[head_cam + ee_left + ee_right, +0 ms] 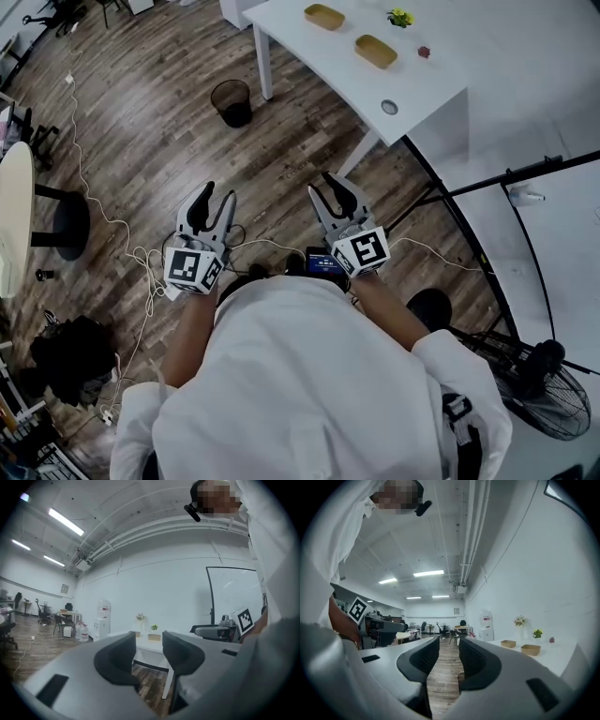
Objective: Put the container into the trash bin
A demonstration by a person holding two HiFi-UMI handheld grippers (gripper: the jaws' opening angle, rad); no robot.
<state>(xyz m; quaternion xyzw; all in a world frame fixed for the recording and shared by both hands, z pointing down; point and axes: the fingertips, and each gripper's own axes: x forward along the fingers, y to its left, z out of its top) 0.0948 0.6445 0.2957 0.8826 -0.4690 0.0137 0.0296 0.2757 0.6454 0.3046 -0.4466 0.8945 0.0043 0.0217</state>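
Two shallow tan containers [324, 16] [376, 51] lie on the white table [431, 84] ahead. A black mesh trash bin [232, 101] stands on the wood floor left of the table's leg. Both grippers are held in front of the person's chest, well short of the table. My left gripper [219, 193] is open with nothing between its fingers. My right gripper [322, 185] is open and empty too. The right gripper view shows the containers [508, 643] [530, 649] on the table at right. In the left gripper view the table [150, 649] lies beyond the open jaws.
On the table also sit a small plant [400, 17], a small red object [424, 52] and a round disc [389, 107]. White cables [141, 255] trail over the floor. A round table [14, 216] is at left, a floor fan [548, 394] at lower right, and a whiteboard stand [511, 178] at right.
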